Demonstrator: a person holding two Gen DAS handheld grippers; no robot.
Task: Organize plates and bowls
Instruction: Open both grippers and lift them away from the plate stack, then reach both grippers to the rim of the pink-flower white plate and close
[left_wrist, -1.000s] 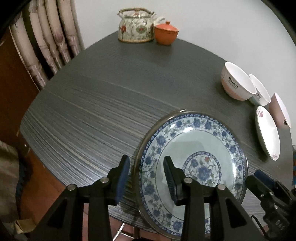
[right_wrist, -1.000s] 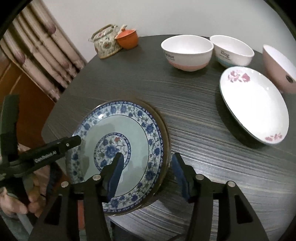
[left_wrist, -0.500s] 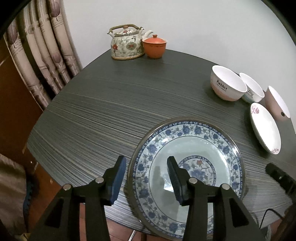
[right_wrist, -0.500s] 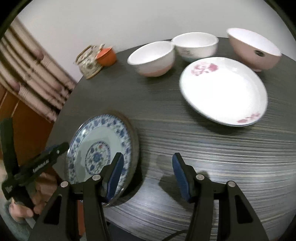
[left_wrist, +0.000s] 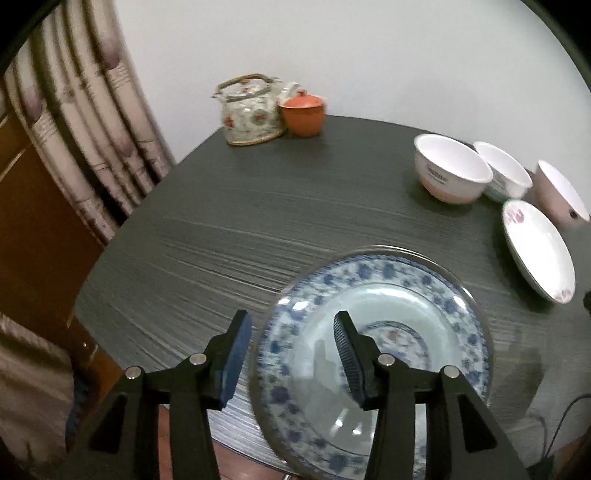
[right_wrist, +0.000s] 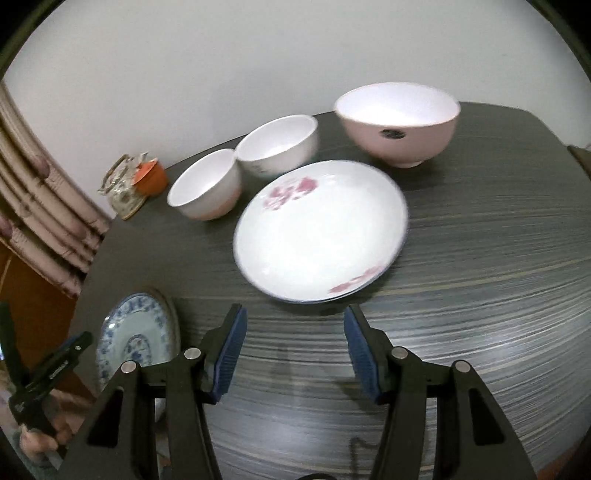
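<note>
A blue-and-white patterned plate (left_wrist: 388, 325) lies at the near edge of the dark table (left_wrist: 258, 221). My left gripper (left_wrist: 291, 354) is open and straddles the plate's left rim, with its pads clear of it. In the right wrist view the same plate (right_wrist: 136, 339) sits at the far left. My right gripper (right_wrist: 295, 347) hangs open and empty over bare table, just short of a white plate with pink flowers (right_wrist: 317, 232). Behind that plate stand a white bowl with a pink base (right_wrist: 205, 184), a white bowl (right_wrist: 277, 144) and a larger pink bowl (right_wrist: 399, 122).
A flowered teapot (left_wrist: 251, 110) and an orange lidded cup (left_wrist: 303, 114) stand at the table's far edge by the wall. Striped curtains (left_wrist: 92, 122) hang on the left. A cable (left_wrist: 554, 424) trails near the front right edge. A hand (right_wrist: 37, 439) holds the left gripper.
The left jaws have widened around the blue plate's rim and the gripper has drawn back. The right gripper has swung right, from the blue plate to the white flowered plate.
</note>
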